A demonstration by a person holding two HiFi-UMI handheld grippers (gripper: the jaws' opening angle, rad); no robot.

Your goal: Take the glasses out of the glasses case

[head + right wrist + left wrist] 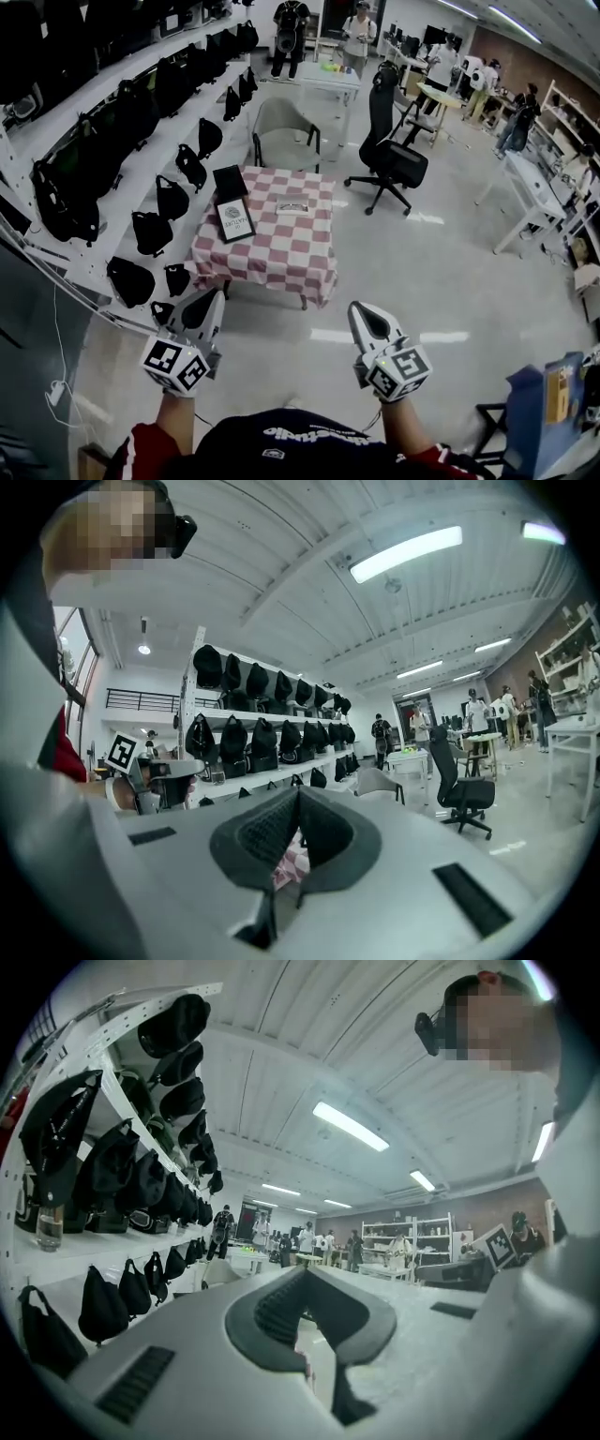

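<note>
Both tools pressed together, empty: left tool (216, 298), right tool (357, 309) at lower frame; glasses case (293, 208) lies mid-frame on checkered surface (281, 255), well apart, so best to approach squarely, spread tools before reaching.

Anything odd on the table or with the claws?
Nothing stands out. The checkered table holds a black item, a framed card and a small flat item, all tidy. Left claw and right claw are shut, empty, short of it.

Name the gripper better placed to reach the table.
Left, marginally. The left gripper lines up with the table; the right gripper hangs off its right side. Both are shut, empty and well short of it.
</note>
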